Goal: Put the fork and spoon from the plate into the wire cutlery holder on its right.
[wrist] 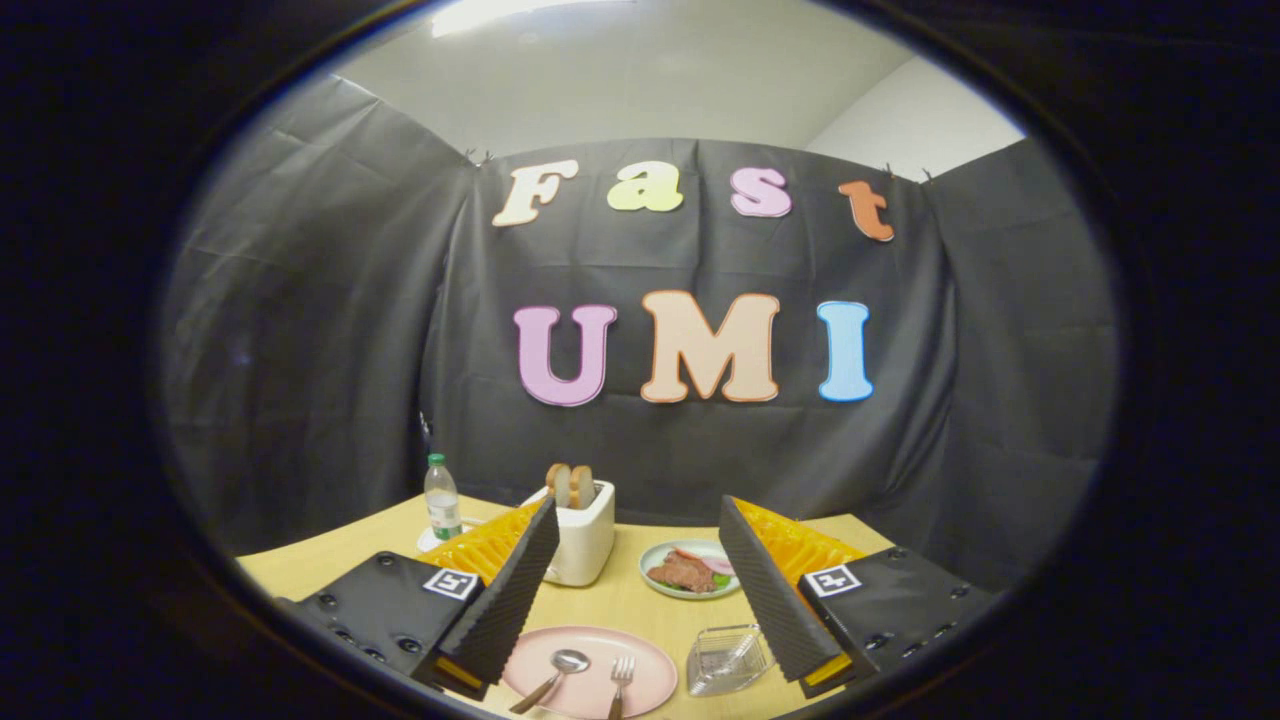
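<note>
While spoon and fork lie on the plate, the released claw hovers above; wire holder awaits both.

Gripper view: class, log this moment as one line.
gripper: open, above table | metal spoon, metal fork: on pink plate | clear wire cutlery holder: right of plate, empty

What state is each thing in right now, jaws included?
Gripper: jaws open, holding nothing, above the table.
Spoon: lying on the pink plate, not picked.
Fork: lying on the pink plate beside the spoon.
Wire cutlery holder: empty, right of the plate.
Toaster: two slices sticking up.
Bottle: upright, capped.
</note>
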The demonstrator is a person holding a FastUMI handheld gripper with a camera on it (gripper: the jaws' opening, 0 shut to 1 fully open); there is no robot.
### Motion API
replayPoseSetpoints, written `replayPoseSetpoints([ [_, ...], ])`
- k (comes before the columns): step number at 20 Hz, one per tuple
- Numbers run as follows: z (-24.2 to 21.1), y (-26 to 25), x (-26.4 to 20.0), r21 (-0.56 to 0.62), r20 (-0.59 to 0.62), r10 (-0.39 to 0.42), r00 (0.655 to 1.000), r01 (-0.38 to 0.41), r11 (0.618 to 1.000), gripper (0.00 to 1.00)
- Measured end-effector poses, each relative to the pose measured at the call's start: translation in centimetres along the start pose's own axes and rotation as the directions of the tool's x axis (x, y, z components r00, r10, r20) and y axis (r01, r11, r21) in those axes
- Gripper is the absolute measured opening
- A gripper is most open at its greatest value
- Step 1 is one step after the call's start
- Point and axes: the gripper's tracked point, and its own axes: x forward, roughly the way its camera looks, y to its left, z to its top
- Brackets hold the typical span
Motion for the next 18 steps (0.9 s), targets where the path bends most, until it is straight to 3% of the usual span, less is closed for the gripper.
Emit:
replayPoseSetpoints([
  [10,-10.2,0.1,1.6,-0.005,-0.248,0.056,0.967,-0.059,0.998,1.00],
  [18,-18.0,1.3,1.6,-0.004,-0.435,0.114,0.893,-0.129,0.992,1.00],
])
